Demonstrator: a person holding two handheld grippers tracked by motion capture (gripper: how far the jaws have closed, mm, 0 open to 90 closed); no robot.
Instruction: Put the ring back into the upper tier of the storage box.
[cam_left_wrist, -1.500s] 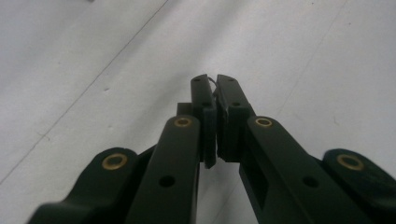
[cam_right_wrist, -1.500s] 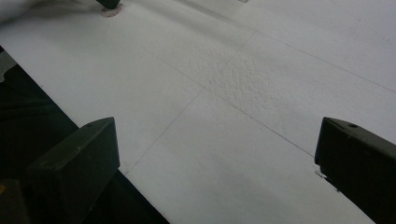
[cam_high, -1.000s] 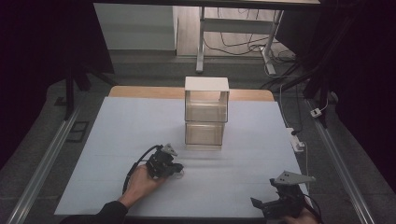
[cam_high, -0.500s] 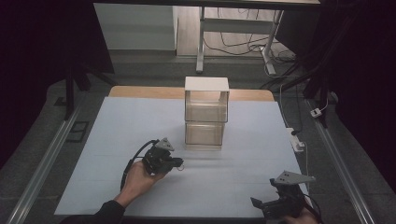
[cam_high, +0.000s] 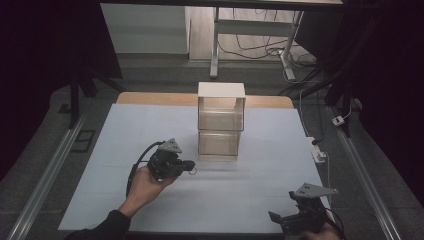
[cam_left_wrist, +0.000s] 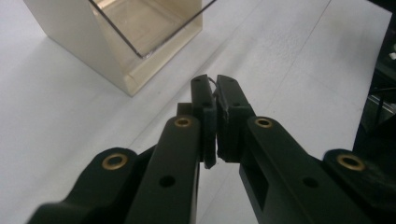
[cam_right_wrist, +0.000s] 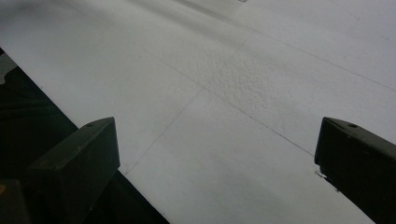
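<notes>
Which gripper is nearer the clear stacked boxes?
Left. The left gripper sits just beside the lower-left of the boxes, jaws pointing toward them. The right gripper is farther off, at the table's near right edge.

Pale blue-white table cover (cam_high: 240, 195), clear cream-tinted stacked boxes (cam_high: 220, 127) with white top, black left hand-held gripper (cam_high: 188, 165)

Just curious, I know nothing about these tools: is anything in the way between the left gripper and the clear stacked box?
Nothing visible. Only bare white table lies between the left gripper and the clear stacked box.
</notes>
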